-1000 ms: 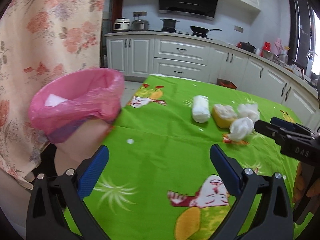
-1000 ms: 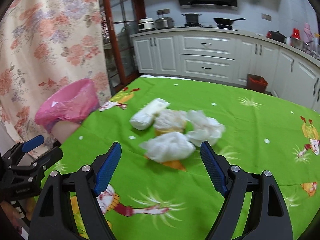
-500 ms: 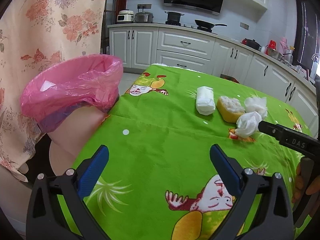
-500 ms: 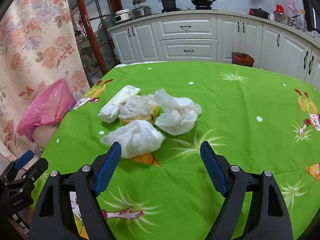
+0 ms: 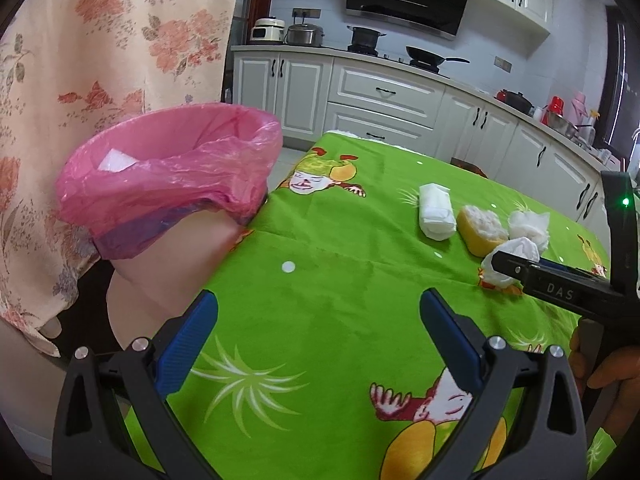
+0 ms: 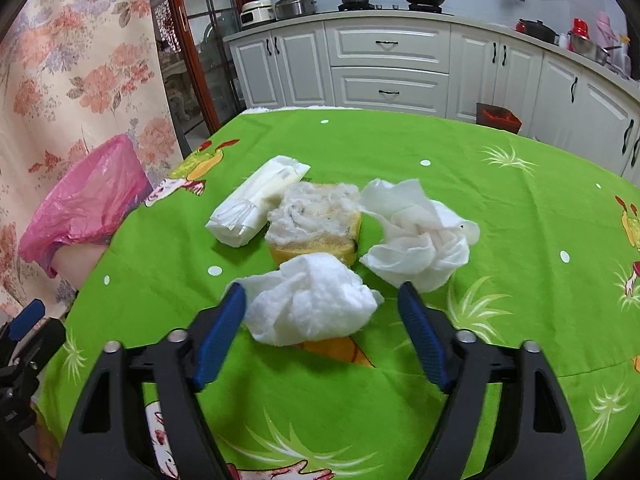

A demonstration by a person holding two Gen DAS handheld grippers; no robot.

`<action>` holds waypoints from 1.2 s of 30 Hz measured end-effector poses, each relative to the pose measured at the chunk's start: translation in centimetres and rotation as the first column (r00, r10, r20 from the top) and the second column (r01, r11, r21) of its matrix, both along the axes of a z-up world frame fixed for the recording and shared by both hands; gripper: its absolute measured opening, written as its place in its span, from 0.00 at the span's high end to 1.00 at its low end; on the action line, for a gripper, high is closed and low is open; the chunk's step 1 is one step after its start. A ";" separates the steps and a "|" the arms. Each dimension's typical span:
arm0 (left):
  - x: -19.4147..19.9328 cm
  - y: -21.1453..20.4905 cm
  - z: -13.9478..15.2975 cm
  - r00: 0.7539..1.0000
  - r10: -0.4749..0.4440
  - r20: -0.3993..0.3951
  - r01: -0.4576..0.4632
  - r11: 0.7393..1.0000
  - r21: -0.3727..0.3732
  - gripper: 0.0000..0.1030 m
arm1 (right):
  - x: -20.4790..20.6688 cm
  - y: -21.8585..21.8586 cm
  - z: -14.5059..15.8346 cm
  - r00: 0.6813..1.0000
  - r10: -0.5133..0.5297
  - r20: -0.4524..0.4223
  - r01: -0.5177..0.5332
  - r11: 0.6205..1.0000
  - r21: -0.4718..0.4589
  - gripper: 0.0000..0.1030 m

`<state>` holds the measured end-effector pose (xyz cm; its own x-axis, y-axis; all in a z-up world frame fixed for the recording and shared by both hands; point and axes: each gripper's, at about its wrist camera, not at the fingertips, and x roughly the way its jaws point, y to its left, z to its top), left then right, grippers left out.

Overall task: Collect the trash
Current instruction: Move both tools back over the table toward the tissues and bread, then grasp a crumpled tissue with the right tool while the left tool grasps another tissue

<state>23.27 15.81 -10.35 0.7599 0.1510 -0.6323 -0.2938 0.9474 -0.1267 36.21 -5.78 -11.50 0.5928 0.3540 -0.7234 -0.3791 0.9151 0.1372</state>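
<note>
Crumpled tissue (image 6: 310, 298) is lying on the desk (image 6: 500, 208) between the right gripper (image 6: 320, 304)'s closing fingers, not yet pinched; closure should be centring on the wad, clear of the sponge (image 6: 316, 220).

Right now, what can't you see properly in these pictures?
- Inside of the bin, left wrist view: the pink bag's folds hide all but one white scrap.
- Bin in the right wrist view: side-on, its opening is out of sight.
- Nearest tissue, left wrist view: the right gripper covers part of it.
- Sponge underside: rests on the tablecloth.
</note>
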 end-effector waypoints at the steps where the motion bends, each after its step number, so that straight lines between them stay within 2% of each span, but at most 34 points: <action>1: -0.1 0.0 0.0 1.000 0.001 -0.001 -0.001 1.000 -0.001 0.05 | 0.0 0.0 0.0 1.000 0.002 -0.001 -0.002 1.000 0.002 0.44; 2: -0.1 0.0 -0.1 1.000 0.000 -0.003 0.000 1.000 -0.001 0.05 | -0.1 -0.1 0.0 1.000 0.009 -0.002 -0.009 1.000 0.008 0.58; 3: -0.1 0.0 -0.1 1.000 -0.003 -0.005 0.003 1.000 -0.001 0.05 | -0.2 -0.1 0.0 1.000 0.017 -0.002 -0.017 1.000 0.006 0.64; 6: -0.1 -0.6 0.2 1.000 -0.014 -0.005 0.015 1.000 0.005 0.05 | -1.1 -0.4 0.3 0.999 0.040 0.021 -0.040 0.999 -0.003 0.71; 12: 0.2 -2.6 0.7 0.999 -0.049 -0.005 0.049 0.999 0.018 0.05 | -3.1 -2.1 1.5 0.996 0.056 0.075 -0.056 0.998 -0.004 0.72; 21: 2.0 -8.1 1.3 0.988 -0.153 -0.018 0.153 0.988 0.029 0.05 | -4.5 -7.8 2.6 0.993 -0.038 0.110 0.035 0.999 0.032 0.72; 30: 6.2 -14.2 1.2 0.970 -0.242 -0.013 0.242 0.970 0.031 0.06 | -5.1 -14.4 3.1 0.978 -0.164 0.127 0.153 0.984 0.092 0.72; 36: 10.0 -18.1 0.8 0.958 -0.286 -0.023 0.287 0.956 0.056 0.09 | -5.1 -16.3 2.8 0.974 -0.191 0.120 0.180 0.979 0.101 0.72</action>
<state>33.26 -2.24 -9.52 0.7673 -0.0345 -0.6403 -0.0108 0.9977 -0.0666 31.11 -22.04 -8.74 0.7399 0.2885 -0.6077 -0.2238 0.9575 0.1821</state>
